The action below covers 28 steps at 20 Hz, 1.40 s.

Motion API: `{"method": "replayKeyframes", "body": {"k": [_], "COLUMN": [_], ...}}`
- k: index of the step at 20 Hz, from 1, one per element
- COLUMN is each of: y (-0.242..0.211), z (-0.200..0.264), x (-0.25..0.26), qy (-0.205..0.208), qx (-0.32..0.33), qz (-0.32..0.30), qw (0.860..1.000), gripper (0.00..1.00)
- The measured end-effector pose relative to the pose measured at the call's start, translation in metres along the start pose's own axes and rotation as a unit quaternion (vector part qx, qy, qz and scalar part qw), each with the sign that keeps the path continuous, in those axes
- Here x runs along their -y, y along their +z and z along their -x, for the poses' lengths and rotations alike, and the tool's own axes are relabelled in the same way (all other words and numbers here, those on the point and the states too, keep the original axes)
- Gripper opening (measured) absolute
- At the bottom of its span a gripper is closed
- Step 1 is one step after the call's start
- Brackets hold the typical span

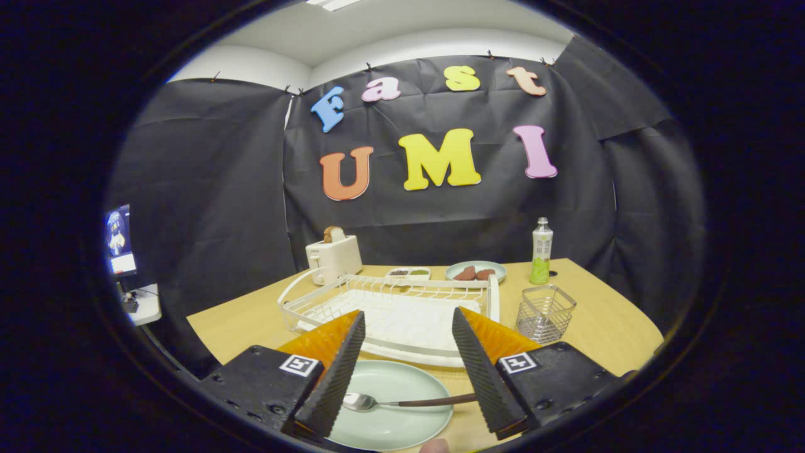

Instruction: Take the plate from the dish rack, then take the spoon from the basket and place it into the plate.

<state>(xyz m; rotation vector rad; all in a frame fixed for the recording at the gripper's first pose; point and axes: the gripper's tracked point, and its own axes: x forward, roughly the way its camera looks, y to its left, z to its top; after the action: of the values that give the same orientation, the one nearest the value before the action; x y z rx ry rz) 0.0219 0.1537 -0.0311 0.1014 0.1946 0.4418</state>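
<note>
**Spoon on plate, gripper wide above it**

Gripper [407,371] fingers spread wide, holding nothing. Plate [390,402] sits on table [604,321] just below and between the fingers, near the table's front edge. Spoon [402,401] lies across the plate, bowl by the left finger, handle running out past the plate's right rim. Dish rack [390,308] just beyond plate, empty. Wire basket [545,313] right of rack, bare tabletop around it
</note>
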Motion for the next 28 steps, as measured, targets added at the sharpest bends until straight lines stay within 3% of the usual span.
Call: {"method": "replayKeyframes", "body": {"k": [2,8,12,17,21,28], "y": [0.008,0.036,0.055,0.054,0.037,0.041], "z": [0.004,0.019,0.033,0.039,0.031,0.022], "x": [0.003,0.020,0.004,-0.029,-0.051,-0.060], "qy": [-0.020,-0.115,-0.152,-0.145,-0.128,-0.130], "qx": [0.017,0.067,0.114,0.141,0.127,0.138], "qz": [0.017,0.034,0.025,0.025,0.011,0.014], "qw": [1.000,0.991,0.981,0.979,0.984,0.982], "gripper": [1.00,1.00,1.00,1.00,1.00,1.00]}}
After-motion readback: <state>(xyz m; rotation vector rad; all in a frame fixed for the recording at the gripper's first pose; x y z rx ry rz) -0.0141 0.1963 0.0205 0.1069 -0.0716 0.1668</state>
